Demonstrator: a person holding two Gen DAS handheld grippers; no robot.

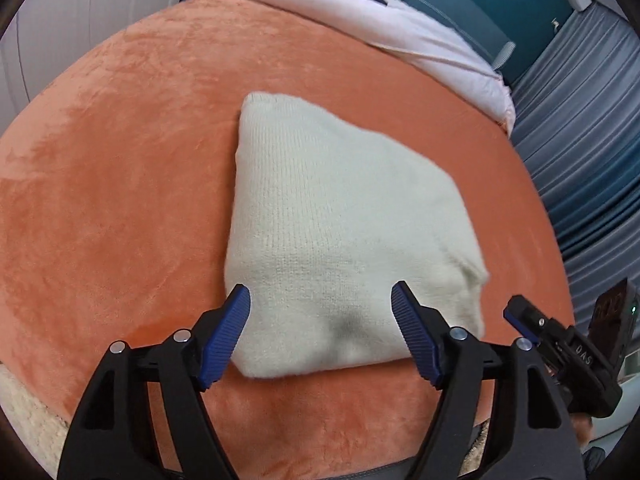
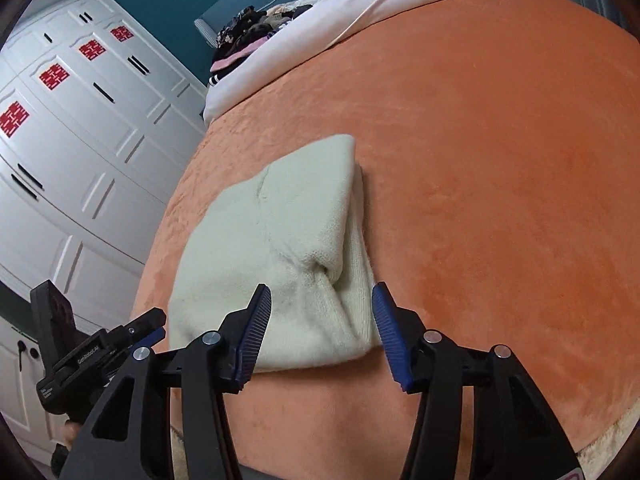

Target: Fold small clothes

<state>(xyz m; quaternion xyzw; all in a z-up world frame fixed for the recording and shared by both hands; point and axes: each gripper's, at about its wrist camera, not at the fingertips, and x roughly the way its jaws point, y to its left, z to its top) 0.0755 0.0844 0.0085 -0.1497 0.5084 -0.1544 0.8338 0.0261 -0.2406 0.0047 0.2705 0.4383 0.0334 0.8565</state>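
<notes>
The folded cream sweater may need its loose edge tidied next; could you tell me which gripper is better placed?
Probably the right gripper: open, facing the cream sweater's layered edge. The left gripper faces its smooth side.

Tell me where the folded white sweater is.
The folded white sweater lies on the orange blanket, centred in both wrist views, just ahead of both open tongs, held by neither.
</notes>
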